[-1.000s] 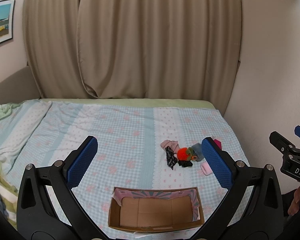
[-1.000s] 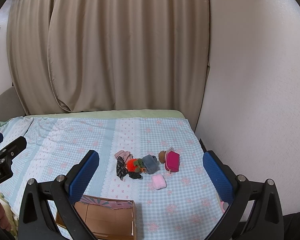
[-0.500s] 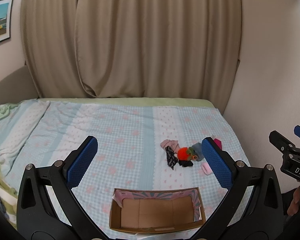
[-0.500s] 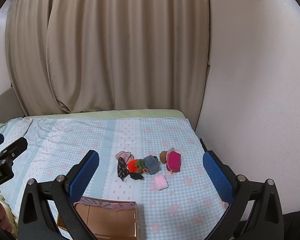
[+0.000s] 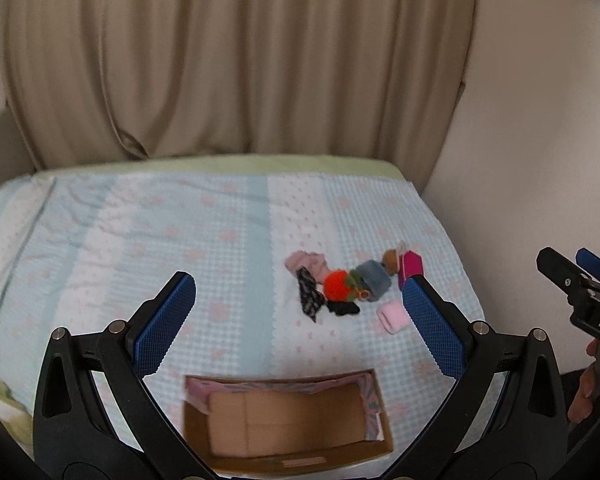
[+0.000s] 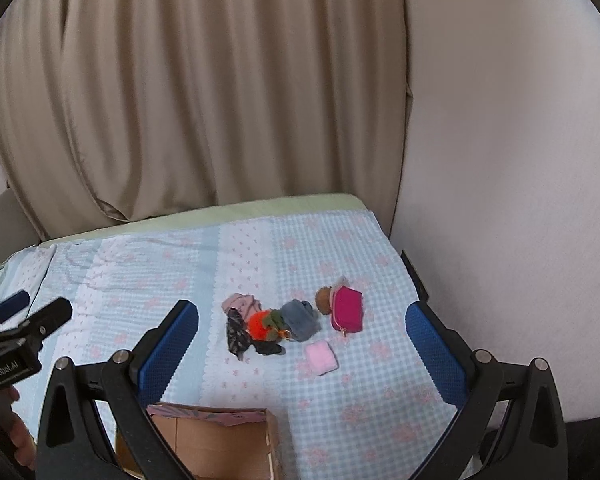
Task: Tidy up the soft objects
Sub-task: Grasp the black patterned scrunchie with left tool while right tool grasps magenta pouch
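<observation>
The room is lit softly and evenly, with no strong shadows and no glare on the beige curtain (image 5: pixel 236 60) or the white wall (image 6: pixel 512 140). Both fisheye views bend straight lines strongly at the edges and have black corners. The left wrist view is slightly blurred, so the cardboard box (image 5: pixel 288 420) and the checked bedsheet (image 5: pixel 140 232) look soft; the right wrist view is a little sharper.

The left wrist view is motion-blurred, so the bedspread (image 5: pixel 180 240) pattern smears. There the left hand-held gripper's blue pad (image 5: pixel 432 320) covers the lower part of the magenta pouch (image 5: pixel 412 262). The cardboard box (image 6: pixel 220 440) is cut off by the right wrist view's bottom edge and partly hidden behind the right hand-held gripper's frame. The small black item (image 6: pixel 268 347) beside the orange plush (image 6: pixel 260 324) is too small to identify.
</observation>
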A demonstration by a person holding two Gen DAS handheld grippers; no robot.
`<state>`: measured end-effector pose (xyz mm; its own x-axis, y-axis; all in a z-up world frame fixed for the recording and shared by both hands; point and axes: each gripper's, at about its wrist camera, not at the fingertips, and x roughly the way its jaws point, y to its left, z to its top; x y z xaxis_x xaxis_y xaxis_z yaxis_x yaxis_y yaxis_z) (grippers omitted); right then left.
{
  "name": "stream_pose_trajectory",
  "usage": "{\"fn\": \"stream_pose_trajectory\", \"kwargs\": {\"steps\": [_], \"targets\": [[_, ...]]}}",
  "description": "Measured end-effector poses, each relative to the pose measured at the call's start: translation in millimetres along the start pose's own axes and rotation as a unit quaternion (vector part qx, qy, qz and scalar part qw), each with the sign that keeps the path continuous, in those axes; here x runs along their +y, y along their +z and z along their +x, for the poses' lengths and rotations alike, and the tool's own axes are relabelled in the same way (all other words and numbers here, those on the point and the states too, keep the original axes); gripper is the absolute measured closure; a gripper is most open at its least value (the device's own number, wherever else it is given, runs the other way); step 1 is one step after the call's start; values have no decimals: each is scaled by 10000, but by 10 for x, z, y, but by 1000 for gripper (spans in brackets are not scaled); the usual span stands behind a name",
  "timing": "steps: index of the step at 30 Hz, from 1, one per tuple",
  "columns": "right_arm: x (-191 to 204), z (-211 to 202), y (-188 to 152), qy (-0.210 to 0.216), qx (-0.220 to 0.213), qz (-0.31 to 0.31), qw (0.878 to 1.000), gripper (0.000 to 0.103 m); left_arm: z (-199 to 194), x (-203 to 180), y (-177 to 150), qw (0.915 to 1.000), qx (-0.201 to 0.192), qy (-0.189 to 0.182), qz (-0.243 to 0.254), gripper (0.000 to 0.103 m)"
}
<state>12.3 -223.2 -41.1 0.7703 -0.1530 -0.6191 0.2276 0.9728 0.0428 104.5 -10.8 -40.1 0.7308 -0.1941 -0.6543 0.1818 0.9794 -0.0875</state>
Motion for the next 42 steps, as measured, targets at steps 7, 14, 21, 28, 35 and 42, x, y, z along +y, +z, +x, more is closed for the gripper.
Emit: {"fn": "stream_pose_trajectory", "kwargs": {"steps": [7, 14, 21, 28, 35, 42], "targets": [[-548, 774, -21, 50, 566, 86, 9983, 0, 898, -221, -112, 9974, 650, 80, -293, 0], [-996, 1809, -105, 297, 1183, 64, 9925, 0, 1903, -254, -275, 9895, 1226, 223, -730, 1], [-1268, 2933, -398, 710, 1959, 494, 9768, 0, 2983, -110, -486, 9768, 1849, 172, -1063, 5], [-1379, 3763, -652, 1032, 2426, 749, 9617, 0, 3899, 0, -802, 9651, 2409, 128, -1019, 12], [-1502, 4326, -791, 1206, 2730, 1100, 9481, 0, 4515, 52, -1028, 9521, 2829, 16, -1162, 21], [-1453, 4624, -835, 1378, 2953, 1087, 9392, 26, 4795, 17, -1125, 9455, 3045, -123, -1143, 54]]}}
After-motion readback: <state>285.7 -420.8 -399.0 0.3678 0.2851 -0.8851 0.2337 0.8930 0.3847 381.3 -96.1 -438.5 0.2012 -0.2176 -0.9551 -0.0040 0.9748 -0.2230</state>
